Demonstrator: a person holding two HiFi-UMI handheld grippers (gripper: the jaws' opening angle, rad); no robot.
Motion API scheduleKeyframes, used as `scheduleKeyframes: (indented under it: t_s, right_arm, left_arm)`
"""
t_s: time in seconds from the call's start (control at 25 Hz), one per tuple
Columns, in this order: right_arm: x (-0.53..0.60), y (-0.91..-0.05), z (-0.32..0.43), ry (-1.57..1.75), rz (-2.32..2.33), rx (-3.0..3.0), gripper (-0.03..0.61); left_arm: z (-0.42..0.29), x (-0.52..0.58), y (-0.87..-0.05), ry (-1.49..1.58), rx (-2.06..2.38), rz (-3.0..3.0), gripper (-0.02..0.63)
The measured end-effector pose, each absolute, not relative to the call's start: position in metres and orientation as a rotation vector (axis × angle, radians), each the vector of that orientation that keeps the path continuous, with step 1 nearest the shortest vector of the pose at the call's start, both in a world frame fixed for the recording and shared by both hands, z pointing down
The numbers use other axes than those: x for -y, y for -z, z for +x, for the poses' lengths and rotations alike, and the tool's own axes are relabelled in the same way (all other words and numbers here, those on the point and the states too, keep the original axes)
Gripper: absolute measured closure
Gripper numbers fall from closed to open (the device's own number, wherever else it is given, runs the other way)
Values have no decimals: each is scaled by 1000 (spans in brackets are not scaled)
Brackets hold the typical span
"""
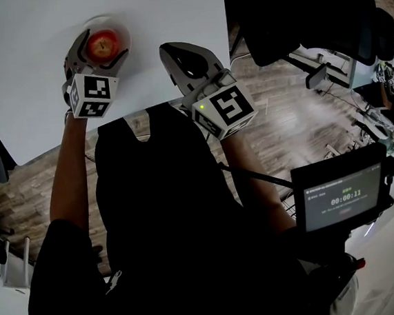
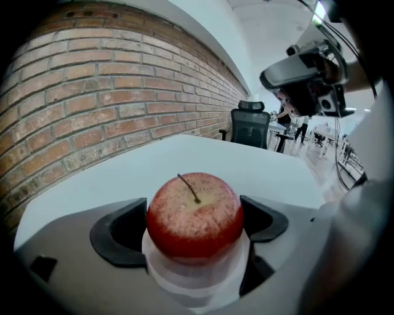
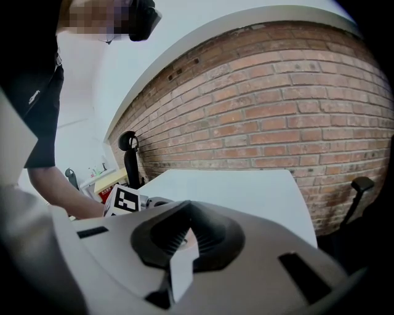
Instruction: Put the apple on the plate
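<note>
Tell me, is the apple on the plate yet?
Done: the apple sits on the plate. In hand: the left gripper has its fingers open on either side of it. Left to do: draw that gripper back off the apple. The right gripper is shut, holding nothing.

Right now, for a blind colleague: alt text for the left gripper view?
A red apple sits on a white plate between the open jaws of the left gripper, on a white table with a brick wall behind.
</note>
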State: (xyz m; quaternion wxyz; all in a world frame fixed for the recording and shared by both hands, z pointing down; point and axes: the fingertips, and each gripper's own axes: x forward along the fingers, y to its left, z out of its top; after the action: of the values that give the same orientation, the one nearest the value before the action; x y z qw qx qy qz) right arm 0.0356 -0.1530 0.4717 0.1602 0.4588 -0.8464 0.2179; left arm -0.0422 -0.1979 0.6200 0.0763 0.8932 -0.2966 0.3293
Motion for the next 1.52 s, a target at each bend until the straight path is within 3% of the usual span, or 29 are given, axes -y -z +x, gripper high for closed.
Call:
scheduleKeyframes:
  t_s: [1.0,1.24,1.4,1.52]
  right_arm:
    - [145,-419,34,-546,1301,2564,575]
    - [152,-414,24,-503,1278,2606,575]
    - [155,-410,18,-480,1260,2631,575]
    - [157,-410,15,-467,1251,2642,575]
  left_arm:
    - [-40,172,-526,-803,981,2697,155]
    - [-50,175,-514,-772,996,2696,237]
    - [-59,175,-504,-738,1040,2678,344]
    - [-66,172,-500,-713,1059,2661,379]
